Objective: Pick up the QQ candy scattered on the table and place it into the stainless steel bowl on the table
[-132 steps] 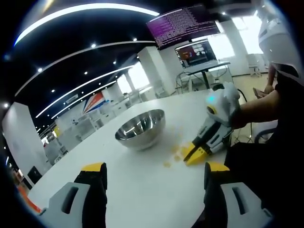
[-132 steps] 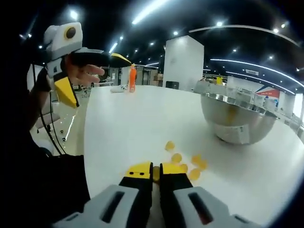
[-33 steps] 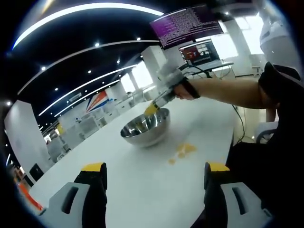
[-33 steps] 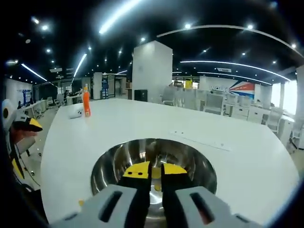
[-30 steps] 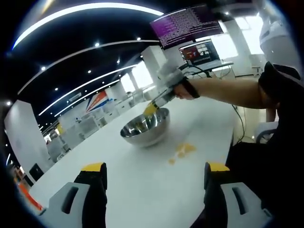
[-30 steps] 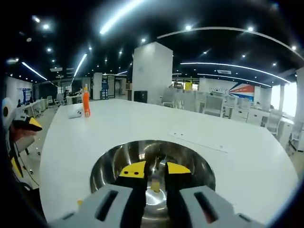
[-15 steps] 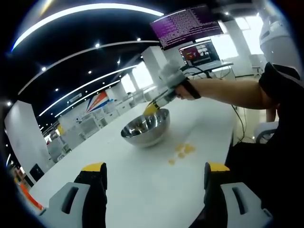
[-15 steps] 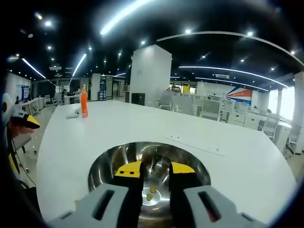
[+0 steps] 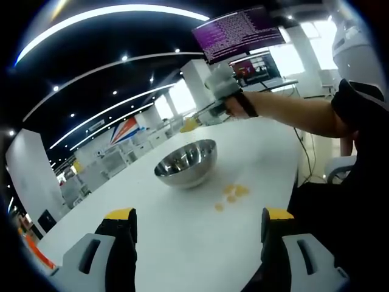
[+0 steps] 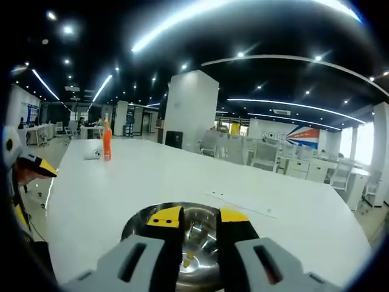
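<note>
No readable writing from my end: the purple screen [image 9: 238, 33] high in the left gripper view carried lines of text too small to make out, a second monitor [image 9: 255, 67] below it likewise, and a red-and-blue wall graphic [image 10: 296, 135] in the right gripper view was blurred.

Counts. One stainless steel bowl [image 9: 186, 163] on the white table [image 9: 182, 225]. On the table beside the bowl, toward the person, I counted about four yellow QQ candy pieces [image 9: 233, 193]; they sat close together, some touching, so the number is uncertain. In the right gripper view the bowl was cut off by the jaws, and I saw two candy pieces in the bowl [image 10: 189, 259] through the gap. One orange bottle [image 10: 107, 143] stood far down the table, with a small white object [image 10: 92, 153] beside it that I could not identify.

Left gripper [image 9: 194, 222]: jaws wide apart, nothing between them, held low over the near table, well apart from the bowl.

Right gripper [image 10: 196, 217]: jaws parted by a moderate gap, empty, poised above the bowl. In the left gripper view it hung above and behind the bowl at the end of the person's outstretched arm [image 9: 292, 112], its yellow tips small and hard to resolve
</note>
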Action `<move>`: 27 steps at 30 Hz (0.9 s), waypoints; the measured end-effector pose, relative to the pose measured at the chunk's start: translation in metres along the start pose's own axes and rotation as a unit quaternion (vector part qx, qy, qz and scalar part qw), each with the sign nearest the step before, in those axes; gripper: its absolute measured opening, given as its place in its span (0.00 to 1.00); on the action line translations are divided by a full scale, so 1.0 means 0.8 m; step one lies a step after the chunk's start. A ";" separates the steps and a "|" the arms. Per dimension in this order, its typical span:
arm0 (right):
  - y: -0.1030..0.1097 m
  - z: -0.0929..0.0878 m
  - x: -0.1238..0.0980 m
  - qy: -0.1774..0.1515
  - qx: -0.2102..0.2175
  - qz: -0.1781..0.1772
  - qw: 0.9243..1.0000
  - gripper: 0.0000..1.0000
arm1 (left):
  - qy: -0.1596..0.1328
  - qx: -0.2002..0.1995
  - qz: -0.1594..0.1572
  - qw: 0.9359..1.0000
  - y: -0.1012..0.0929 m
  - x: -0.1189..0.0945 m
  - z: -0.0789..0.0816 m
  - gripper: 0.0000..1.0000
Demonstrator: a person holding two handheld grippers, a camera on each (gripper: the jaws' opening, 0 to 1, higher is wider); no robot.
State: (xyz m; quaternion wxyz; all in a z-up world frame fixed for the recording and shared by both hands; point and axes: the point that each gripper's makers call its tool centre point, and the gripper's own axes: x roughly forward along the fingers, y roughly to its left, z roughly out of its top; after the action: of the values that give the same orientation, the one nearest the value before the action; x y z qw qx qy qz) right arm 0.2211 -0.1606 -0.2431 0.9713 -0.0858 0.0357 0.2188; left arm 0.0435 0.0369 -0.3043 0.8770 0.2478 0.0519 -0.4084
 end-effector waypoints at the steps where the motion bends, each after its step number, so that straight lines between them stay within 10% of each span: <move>1: 0.001 0.009 -0.004 -0.008 -0.002 0.000 1.000 0.20 | -0.001 0.000 0.000 1.000 0.000 0.000 0.001 0.85; 14: 0.044 0.125 -0.072 -0.109 -0.048 0.017 0.993 0.20 | -0.004 -0.001 0.001 1.000 -0.001 -0.002 0.002 0.85; 27: 0.120 0.189 -0.139 -0.181 -0.093 0.062 0.977 0.20 | -0.004 -0.001 0.000 1.000 -0.001 -0.002 0.001 0.85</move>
State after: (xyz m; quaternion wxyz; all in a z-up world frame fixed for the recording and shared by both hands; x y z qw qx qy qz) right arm 0.0845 -0.0943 -0.0973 0.9340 -0.1319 -0.1562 0.2929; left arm 0.0420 0.0371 -0.3033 0.8773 0.2454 0.0486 -0.4096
